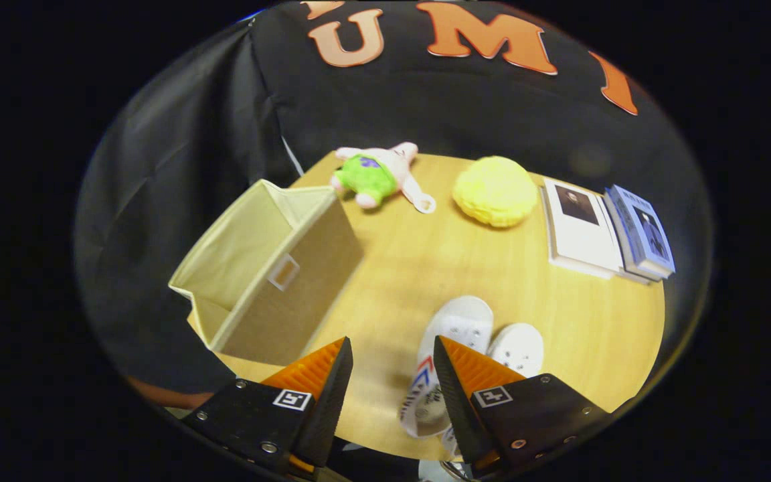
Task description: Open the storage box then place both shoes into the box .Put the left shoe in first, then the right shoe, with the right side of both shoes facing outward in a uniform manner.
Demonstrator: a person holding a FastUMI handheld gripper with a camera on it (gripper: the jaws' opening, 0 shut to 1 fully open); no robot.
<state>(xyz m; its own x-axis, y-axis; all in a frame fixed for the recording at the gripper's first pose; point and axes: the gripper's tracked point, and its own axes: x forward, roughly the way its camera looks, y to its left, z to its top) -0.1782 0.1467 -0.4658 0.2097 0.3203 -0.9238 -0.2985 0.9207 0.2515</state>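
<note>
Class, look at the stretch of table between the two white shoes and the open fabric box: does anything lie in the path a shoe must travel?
Nothing visible does. Bare table separates the shoes from the storage box. The plush toy and yellow ball sit farther back, off that path. The tongs are open, with the shoes just ahead.

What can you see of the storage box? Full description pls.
The storage box is a beige fabric bin, soft-sided, with a small pale label window on its darker front panel. It stands upright on the wooden table near the table's edge, open at the top, no lid on it, and what shows of the inside is bare. It sits ahead of one finger of the gripper, whose jaws are open and apart from it. The plush toy lies just past its far corner.
</note>
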